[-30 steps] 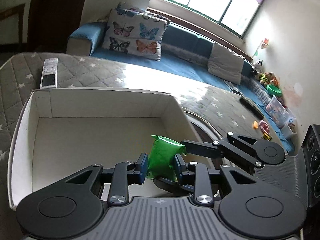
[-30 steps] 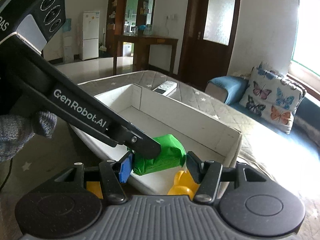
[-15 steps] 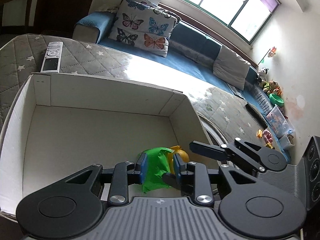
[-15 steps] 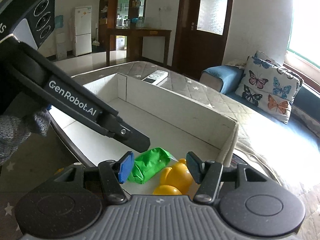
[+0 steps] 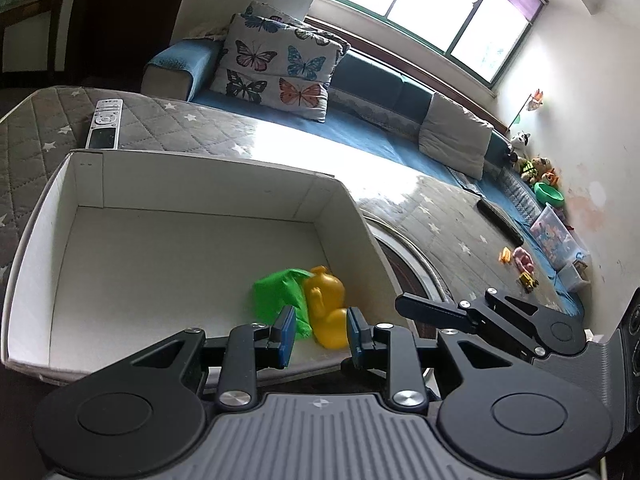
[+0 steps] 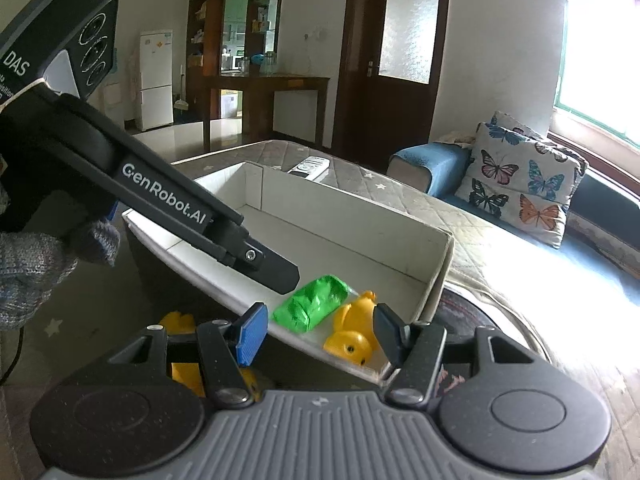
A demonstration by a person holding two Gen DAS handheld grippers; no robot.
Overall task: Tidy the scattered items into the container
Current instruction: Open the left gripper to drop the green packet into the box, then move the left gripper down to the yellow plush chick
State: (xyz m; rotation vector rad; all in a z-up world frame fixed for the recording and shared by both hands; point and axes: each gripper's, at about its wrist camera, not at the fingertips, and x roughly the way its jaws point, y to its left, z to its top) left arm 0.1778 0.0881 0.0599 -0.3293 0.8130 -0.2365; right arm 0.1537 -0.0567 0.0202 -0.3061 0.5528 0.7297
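Quilted star-print cover (image 5: 168,128) bears white cardboard box (image 5: 200,176), crinkly green packet (image 5: 276,296) inside.

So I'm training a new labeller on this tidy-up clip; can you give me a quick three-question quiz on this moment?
1. True or false: the left gripper is shut on the green packet.
2. What lies against the packet inside the white box? A) remote B) yellow duck C) pillow
3. Fill in: a second yellow toy lies ______ the box, seen in the right wrist view under the right gripper.

Key: 1 false, both grippers are open and the packet lies on the box floor; 2 B, the duck; 3 outside.
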